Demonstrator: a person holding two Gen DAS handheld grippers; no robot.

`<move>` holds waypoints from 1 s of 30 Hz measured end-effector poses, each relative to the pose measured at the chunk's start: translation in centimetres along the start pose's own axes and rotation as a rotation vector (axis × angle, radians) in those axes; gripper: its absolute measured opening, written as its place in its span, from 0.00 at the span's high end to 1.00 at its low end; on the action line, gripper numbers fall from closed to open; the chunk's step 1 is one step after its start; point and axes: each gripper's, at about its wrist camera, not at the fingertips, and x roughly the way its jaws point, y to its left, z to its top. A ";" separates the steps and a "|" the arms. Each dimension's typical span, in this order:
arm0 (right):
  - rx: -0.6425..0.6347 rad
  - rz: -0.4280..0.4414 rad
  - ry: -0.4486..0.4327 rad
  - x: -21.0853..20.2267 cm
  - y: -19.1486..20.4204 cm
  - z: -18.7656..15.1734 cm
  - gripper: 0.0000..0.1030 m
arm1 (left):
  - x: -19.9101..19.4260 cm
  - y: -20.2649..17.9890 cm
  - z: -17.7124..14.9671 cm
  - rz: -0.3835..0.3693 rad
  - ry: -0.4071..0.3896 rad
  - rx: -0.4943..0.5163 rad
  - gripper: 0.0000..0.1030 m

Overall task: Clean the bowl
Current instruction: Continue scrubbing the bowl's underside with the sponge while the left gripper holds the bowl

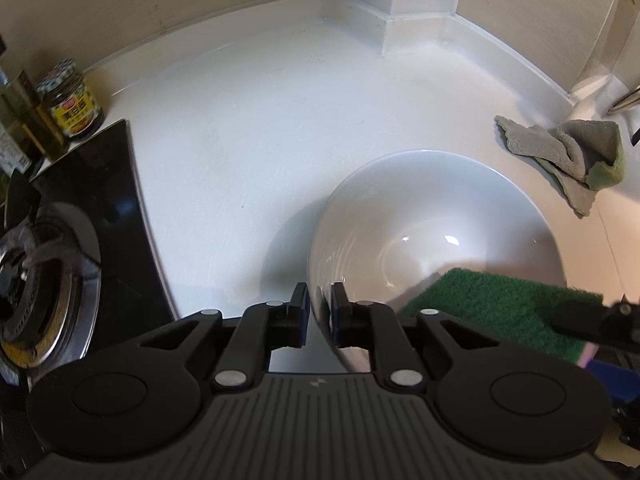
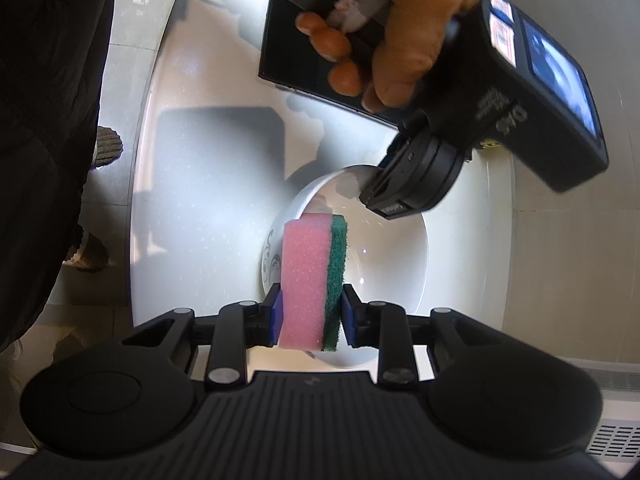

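A white bowl [image 1: 432,232] stands on the white counter; my left gripper [image 1: 320,312] is shut on its near rim, one finger inside and one outside. The bowl also shows in the right wrist view [image 2: 392,264], with a dark pattern on its outer wall. My right gripper [image 2: 310,312] is shut on a pink sponge with a green scouring side [image 2: 312,276], held upright over the bowl's near edge. The sponge's green face shows at the bowl's right side in the left wrist view [image 1: 500,312]. The left gripper body [image 2: 460,120] and the hand holding it hang over the bowl's far rim.
A black gas hob with burner [image 1: 52,248] lies left of the bowl. A jar [image 1: 72,100] and bottles stand at the back left. A grey-green cloth [image 1: 576,156] lies at the back right near a tap [image 1: 626,98]. Walls enclose the counter corner.
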 end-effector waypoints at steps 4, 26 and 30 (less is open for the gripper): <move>0.030 0.006 -0.002 -0.1 -0.3 -0.1 0.75 | -1.2 -0.1 -1.1 0.007 -0.016 -0.029 0.80; 0.220 0.014 -0.076 -1.0 -1.7 -1.4 0.76 | 0.9 -0.6 0.5 0.024 0.002 0.074 0.87; 0.361 0.035 -0.143 -1.8 -2.8 -1.4 0.76 | 0.9 -0.7 0.4 0.028 -0.005 0.086 0.88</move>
